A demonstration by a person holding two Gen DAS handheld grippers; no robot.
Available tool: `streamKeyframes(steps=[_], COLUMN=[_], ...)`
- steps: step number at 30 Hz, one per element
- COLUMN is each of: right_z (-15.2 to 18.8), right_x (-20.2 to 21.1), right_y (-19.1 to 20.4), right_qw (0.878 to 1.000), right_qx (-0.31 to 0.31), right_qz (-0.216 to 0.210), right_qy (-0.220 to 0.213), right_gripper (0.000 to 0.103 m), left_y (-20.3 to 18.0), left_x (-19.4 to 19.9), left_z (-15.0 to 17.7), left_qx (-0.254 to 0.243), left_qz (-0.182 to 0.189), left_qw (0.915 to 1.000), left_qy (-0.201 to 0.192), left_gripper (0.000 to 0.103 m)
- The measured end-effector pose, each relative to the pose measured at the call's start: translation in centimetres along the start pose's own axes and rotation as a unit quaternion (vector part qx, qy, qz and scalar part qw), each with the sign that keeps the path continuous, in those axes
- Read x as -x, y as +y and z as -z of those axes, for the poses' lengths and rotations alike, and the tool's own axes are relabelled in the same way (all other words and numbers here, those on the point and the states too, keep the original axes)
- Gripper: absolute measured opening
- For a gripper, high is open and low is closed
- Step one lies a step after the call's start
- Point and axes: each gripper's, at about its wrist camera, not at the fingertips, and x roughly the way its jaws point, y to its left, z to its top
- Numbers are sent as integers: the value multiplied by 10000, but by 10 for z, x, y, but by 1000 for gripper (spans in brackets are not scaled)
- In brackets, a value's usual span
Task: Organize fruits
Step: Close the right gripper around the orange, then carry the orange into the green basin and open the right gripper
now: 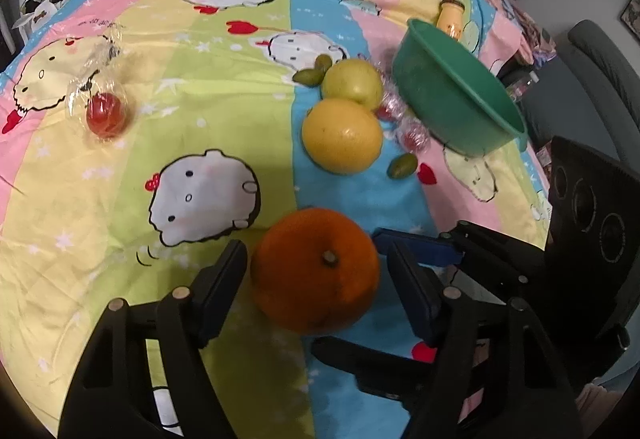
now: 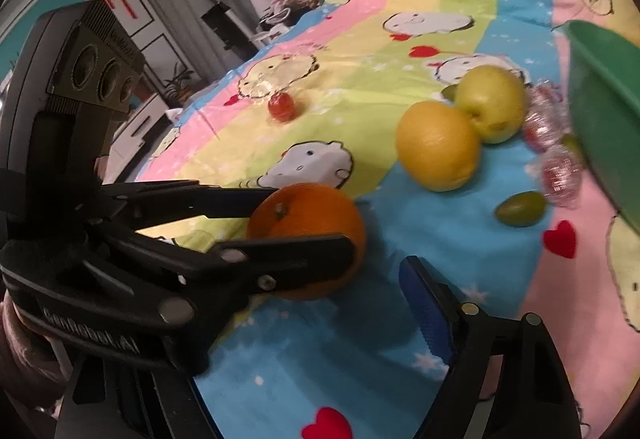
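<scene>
Jaws flank orange (image 1: 316, 271), seemingly untouched.

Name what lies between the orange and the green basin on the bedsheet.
In the left wrist view, a yellow citrus fruit lies between the orange and green basin, with a small green fruit and wrapped candies nearer the basin.

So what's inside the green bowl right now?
The green bowl is tipped away from the left camera, so mostly its outer wall shows. The bit of inside visible in the right view looks bare; the rest is hidden, so fruit in there can't be ruled out.
</scene>
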Motion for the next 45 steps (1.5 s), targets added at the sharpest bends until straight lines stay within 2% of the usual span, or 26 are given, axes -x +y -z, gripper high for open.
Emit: streamKeyframes(steps=[5,13,24,29,36,39,45], right_z=[-2,0,-8,-20,-46,-50,-53], right_x=[-5,-2,38,67,124,139,148], right_y=[-1,-1,-1,-15,-53,-74,-121], right_qw=[9998,9995,9970,9930,9794,9744,9680], right_qx=[-40,-41,77,-28,-223,-400,-879], right_qz=[-205,-255,20,271,817,936,1071], right_qy=[-25,-197,-774,-1148,-1832,-2005,-2092], right_gripper=[66,65,64,64,64,64,64], left_y=[3,0,-32,-57,-120,-135,-160], left_x=[-4,0,19,19,11,-2,-42], left_z=[2,2,-15,-43,-103,-121,-151], left_qx=[60,40,-247,-459,-1191,-1363,-1487], left_qz=[82,51,235,452,738,900,1134], left_qw=[9999,10000,9980,9958,9863,9833,9815], left_qy=[133,29,-526,-653,-869,-802,-400], left_gripper=[68,67,67,67,67,67,67])
